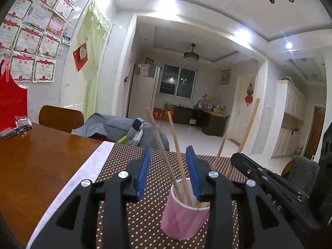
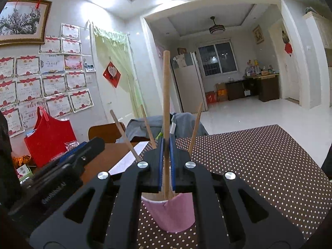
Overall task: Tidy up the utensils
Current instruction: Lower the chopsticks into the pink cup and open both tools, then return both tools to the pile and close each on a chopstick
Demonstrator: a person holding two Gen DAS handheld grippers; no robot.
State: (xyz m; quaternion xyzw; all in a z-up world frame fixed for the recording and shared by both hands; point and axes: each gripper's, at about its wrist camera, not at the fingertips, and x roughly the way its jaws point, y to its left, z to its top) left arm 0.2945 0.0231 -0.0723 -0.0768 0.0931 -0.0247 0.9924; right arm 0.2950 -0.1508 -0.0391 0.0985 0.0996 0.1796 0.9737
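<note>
A pink paper cup (image 1: 182, 217) stands on a brown dotted mat (image 1: 128, 157) and holds several wooden chopsticks. My left gripper (image 1: 168, 151) is open just above the cup. Two thin chopsticks (image 1: 157, 137) lean up between its blue pads (image 1: 143, 172), and neither pad presses on them. In the right wrist view the cup (image 2: 172, 213) sits right under my right gripper (image 2: 166, 143), which is shut on a thicker upright chopstick (image 2: 166, 83) whose lower end is inside the cup. That gripper's black tip (image 1: 235, 158) also shows in the left wrist view, beside the held chopstick (image 1: 249, 124).
The mat lies on a brown wooden table (image 1: 41, 161) with a pale strip along the mat's left edge. A red gift bag (image 2: 49, 137) and small packets (image 1: 22, 124) sit at the table's far left. Behind it stand a wooden chair (image 1: 60, 118) and grey clothing (image 1: 112, 126).
</note>
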